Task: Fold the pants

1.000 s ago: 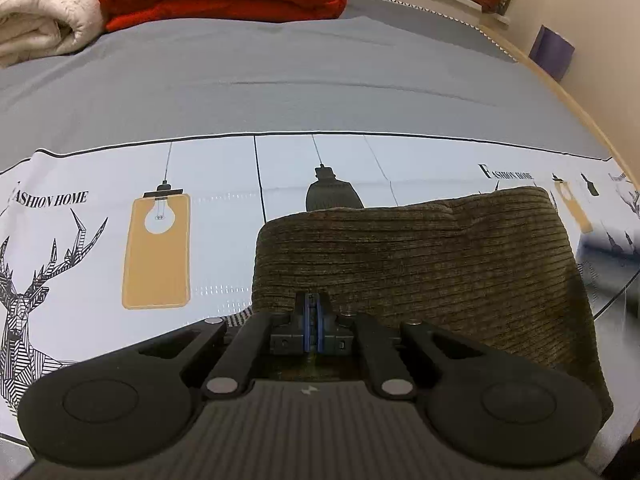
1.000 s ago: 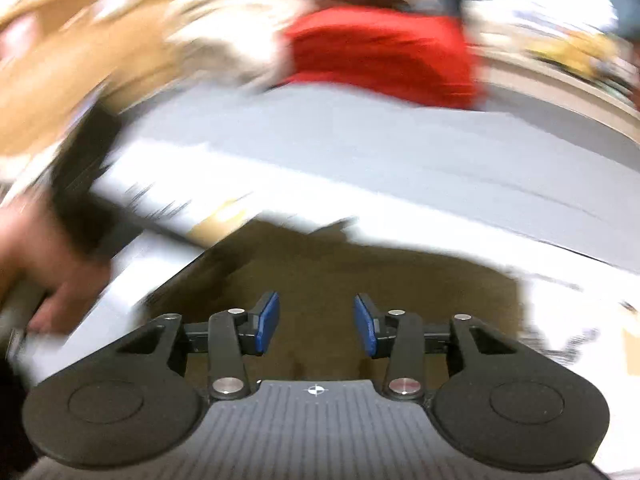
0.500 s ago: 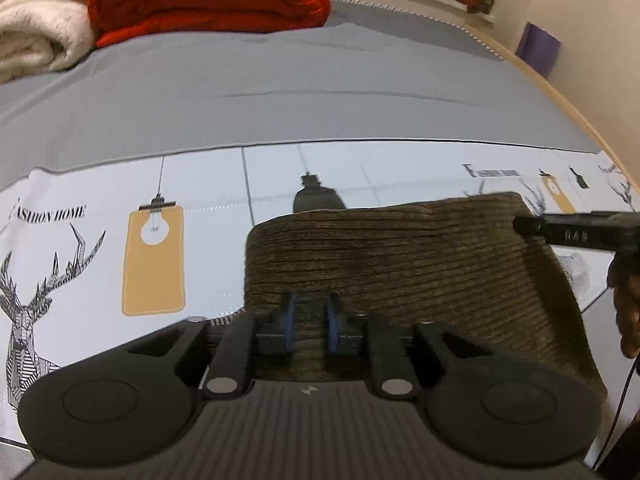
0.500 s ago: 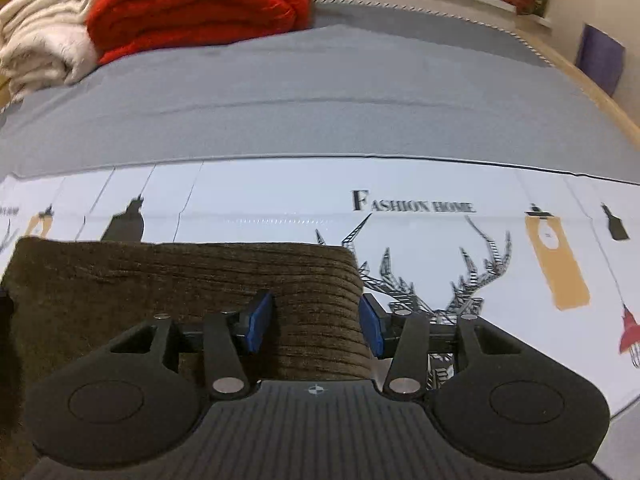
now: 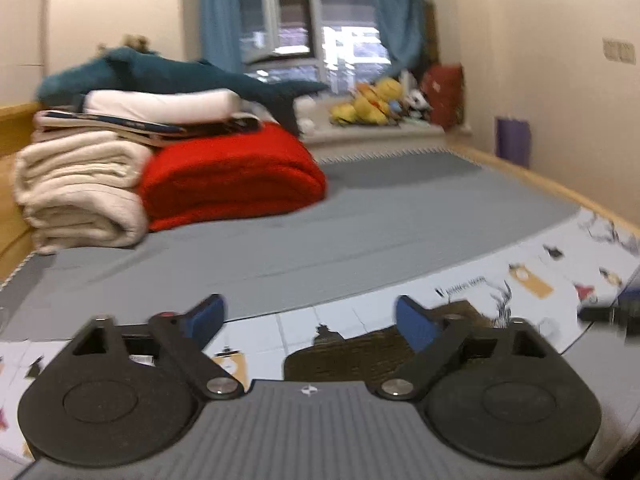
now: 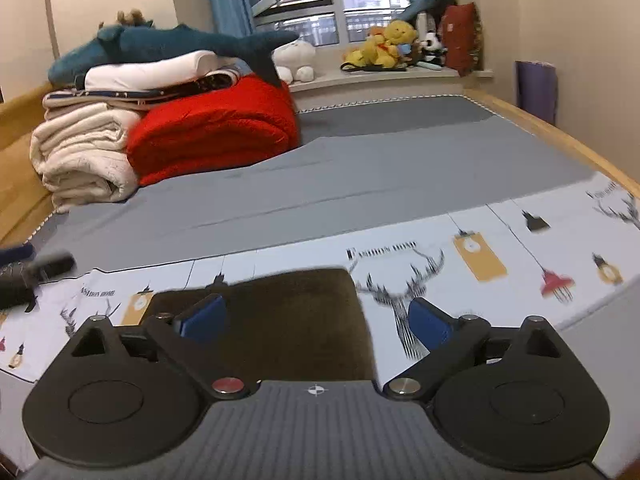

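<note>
Pants (image 6: 276,320), one folded brown corduroy bundle, lie on the printed sheet (image 6: 500,240) at the near edge of the bed (image 6: 360,168), at about 6 o'clock in both views, long axis running 9 to 3 o'clock. Two grippers: the left gripper (image 5: 308,320) and the right gripper (image 6: 316,320) each have jaws opening wide, nothing pressed between them, raised clear of the cloth. At 10 o'clock sit two folded blankets, one red (image 6: 212,136), one cream (image 6: 84,156), touching. One plush shark (image 6: 168,44) tops the pile.
</note>
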Demonstrator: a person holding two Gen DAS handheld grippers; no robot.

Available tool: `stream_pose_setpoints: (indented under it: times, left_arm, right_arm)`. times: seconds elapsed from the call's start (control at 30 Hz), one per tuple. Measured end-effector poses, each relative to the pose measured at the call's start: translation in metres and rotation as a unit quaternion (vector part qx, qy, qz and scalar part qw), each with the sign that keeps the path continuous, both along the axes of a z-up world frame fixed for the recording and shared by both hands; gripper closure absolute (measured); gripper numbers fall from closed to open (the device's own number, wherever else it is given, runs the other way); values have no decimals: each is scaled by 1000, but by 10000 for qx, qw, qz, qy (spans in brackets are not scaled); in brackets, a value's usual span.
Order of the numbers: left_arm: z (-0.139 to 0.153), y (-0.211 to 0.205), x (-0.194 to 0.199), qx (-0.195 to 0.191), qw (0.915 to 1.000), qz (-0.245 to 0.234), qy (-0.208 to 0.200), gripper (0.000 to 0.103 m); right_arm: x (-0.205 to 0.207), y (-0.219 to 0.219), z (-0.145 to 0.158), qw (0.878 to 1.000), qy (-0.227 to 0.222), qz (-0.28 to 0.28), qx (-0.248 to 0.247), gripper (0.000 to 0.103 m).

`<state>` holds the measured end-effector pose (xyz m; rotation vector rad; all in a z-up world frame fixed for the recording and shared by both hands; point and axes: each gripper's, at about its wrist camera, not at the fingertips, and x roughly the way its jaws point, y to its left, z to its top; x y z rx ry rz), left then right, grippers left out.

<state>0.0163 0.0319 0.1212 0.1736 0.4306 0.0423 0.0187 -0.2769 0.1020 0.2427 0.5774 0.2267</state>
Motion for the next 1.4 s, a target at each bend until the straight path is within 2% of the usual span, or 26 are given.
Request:
stream_pose_setpoints:
  times: [0.03,0.1,0.17,0.2,0.23,0.33,0.4,0.5,0.63,0.93,1.1,1.4]
  left_arm:
    - [2,-1,-13,-53,9999,100,-15,0]
    - [-5,1,-35,-438,9983,226,315,0]
    - [-22,1,-50,-991,9914,434,737,0]
    - [-33,0,-57,-1135,9878,595,886,0]
    - [-47,-3,-64,-1169,9853,761,984,0]
    - [-77,-19,-65,-826,9796,955,1565,0]
    - [-79,-23,-61,-746,9830,771,1488,0]
    - [-87,-29,-54,-428,9879,623,1356,0]
    - [-100,-21,-37,-764,9803,664,1698,0]
    - [-105,-19,-29,-659,9829,552,1627,0]
    - [-111,-12,-27,-869,9774,601,1833,0]
    - [-115,-9,-25,-904,9746,654,1943,0]
  right_arm:
    - [-9,-1,-5,10000,24,-95,6,5]
    - [-24,-5,-19,9992,217,-332,-5,5]
    - [-25,-5,-30,9977,585,-330,-18,5]
    - [-24,-5,-33,9973,686,-256,-33,6]
    - [-24,-6,-34,9973,690,-227,-83,6]
    - [-24,-10,-34,9972,620,-339,-237,5]
    - [-20,-11,-36,9965,697,-398,-230,5]
    - [-18,-3,-38,9959,774,-318,-342,5]
    - [-17,10,-40,9961,697,-60,-541,5]
    - [-13,23,-41,9941,576,268,-876,5]
    - [-10,24,-43,9942,621,257,-837,5]
    - [-12,34,-47,9923,663,404,-965,5]
